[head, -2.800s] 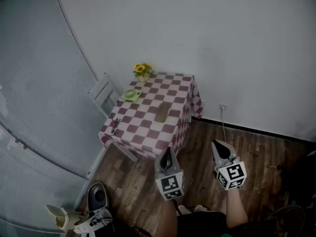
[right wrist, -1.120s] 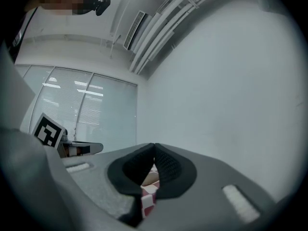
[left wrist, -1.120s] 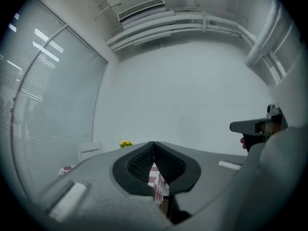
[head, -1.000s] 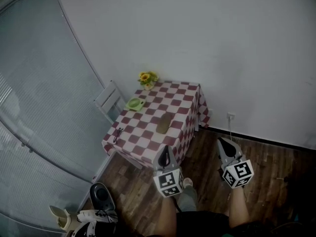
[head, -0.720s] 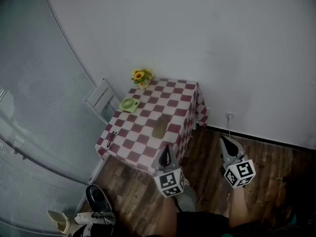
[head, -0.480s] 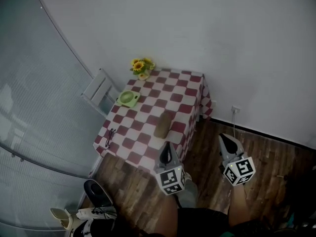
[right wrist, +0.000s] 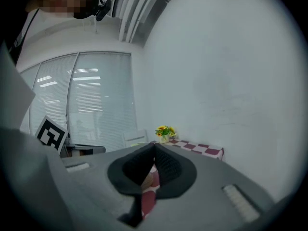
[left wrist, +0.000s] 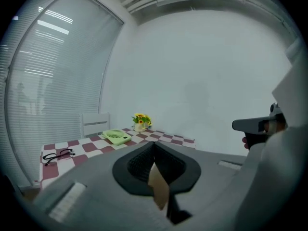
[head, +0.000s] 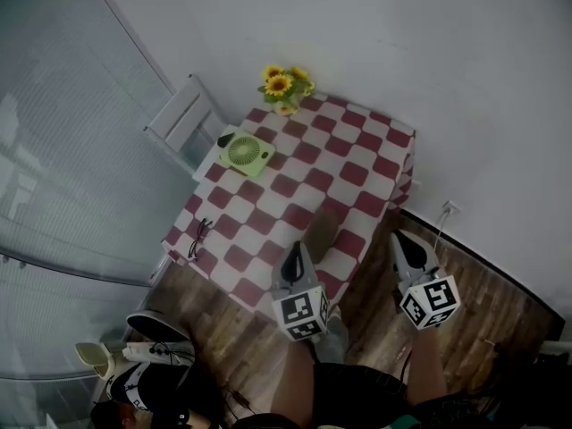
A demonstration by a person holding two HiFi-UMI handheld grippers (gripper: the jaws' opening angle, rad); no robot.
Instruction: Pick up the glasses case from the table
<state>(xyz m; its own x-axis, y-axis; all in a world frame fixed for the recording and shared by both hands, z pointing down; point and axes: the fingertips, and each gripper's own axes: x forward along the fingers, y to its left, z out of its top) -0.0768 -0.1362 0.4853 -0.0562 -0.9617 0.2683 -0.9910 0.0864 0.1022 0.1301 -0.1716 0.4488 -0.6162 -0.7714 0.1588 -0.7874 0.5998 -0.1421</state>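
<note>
The brown glasses case (head: 320,231) is lying on the checked tablecloth (head: 357,141), near the table edge closest to the person. Its long axis is running from that near edge toward the far wall side, tilting slightly right in the head view; blur is hiding which end is which. The left gripper (head: 293,253) is hovering just short of the case's near end with its jaws pressed together, gripping nothing. The right gripper (head: 398,239) is hanging beside the table's right corner, also clenched and empty. Spectacles (head: 198,238), a green fan (head: 246,150) and sunflowers (head: 281,83) are sitting well apart from the case.
</note>
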